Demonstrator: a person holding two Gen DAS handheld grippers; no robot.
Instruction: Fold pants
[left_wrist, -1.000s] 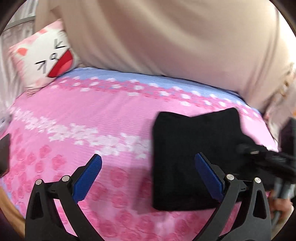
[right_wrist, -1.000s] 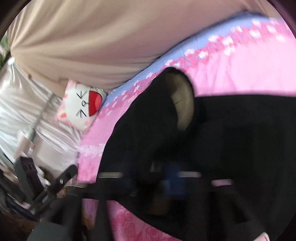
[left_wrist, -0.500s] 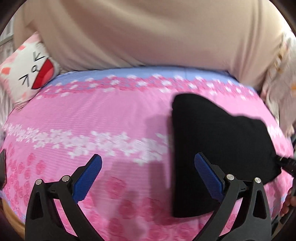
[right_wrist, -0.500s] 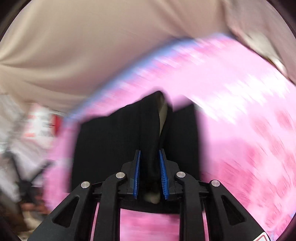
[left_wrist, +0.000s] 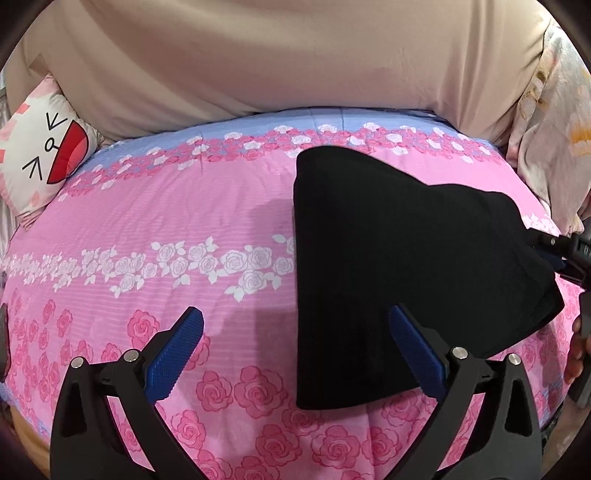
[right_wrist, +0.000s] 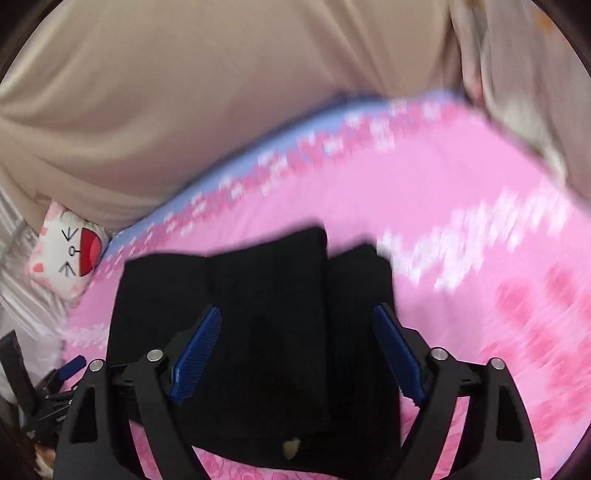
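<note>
The black pants (left_wrist: 399, 266) lie folded in a compact pile on the pink rose-patterned bedspread (left_wrist: 166, 221), right of centre in the left wrist view. My left gripper (left_wrist: 295, 350) is open and empty, above the pile's near left edge. My right gripper (right_wrist: 297, 350) is open with its blue pads (right_wrist: 197, 354) spread over the black pants (right_wrist: 258, 314), holding nothing; it also shows at the right edge of the left wrist view (left_wrist: 561, 254).
A white cat-face pillow (left_wrist: 40, 147) leans at the far left of the bed. A beige sheet (left_wrist: 277, 55) drapes behind the bed. A pale floral cloth (left_wrist: 554, 122) hangs at the far right. The bed's front edge is close below me.
My right gripper was shut on a fold of the pants half a second ago and has now opened, letting the pants drop flat. My left gripper stayed open and shifted slightly.
</note>
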